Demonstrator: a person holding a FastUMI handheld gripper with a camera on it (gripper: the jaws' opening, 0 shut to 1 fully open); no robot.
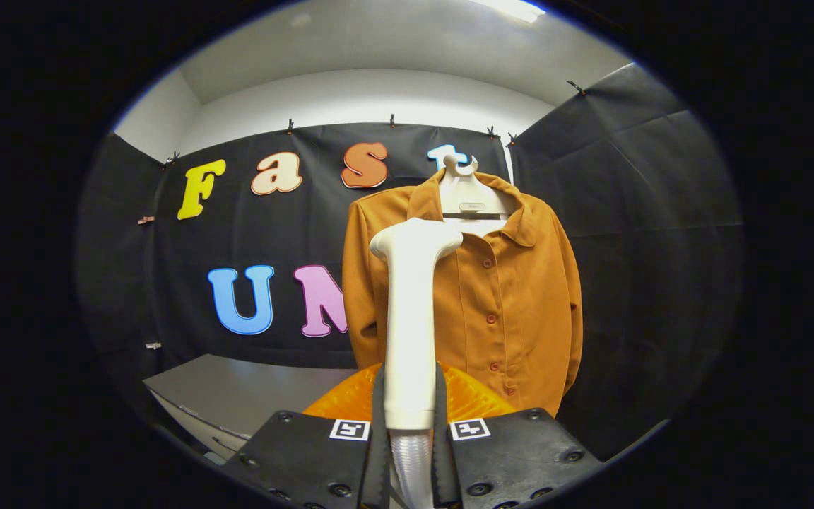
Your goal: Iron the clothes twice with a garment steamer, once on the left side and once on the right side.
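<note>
- Gripping the white plastic garment steamer wand (410,318) by its handle, the gripper (410,417) has both fingers pressed on the handle's sides, clenched tight.
- The wand stands upright between the fingers; its flared head sits at the top, angled toward the shirt.
- A ribbed, translucent hose (413,459) leaves the bottom of the wand and drops down between the fingers.
- The long-sleeved orange-brown button-front shirt (513,297) hangs just beyond the wand, collar open, a row of buttons running down its front.
- The wand head overlaps the shirt's chest on the shirt's left half as seen from the gripper; contact with the fabric cannot be told.
- The white plastic hanger (465,191) carries the shirt at the collar, hook at the top.
- A translucent orange rounded body (470,399) sits below the shirt's hem, right behind the fingers on both sides of the wand.
- A grey flat tabletop (237,396) lies below and to the left of the shirt, well apart from it.
- Black cloth booth wall (633,233) hangs behind the shirt and to its right.
</note>
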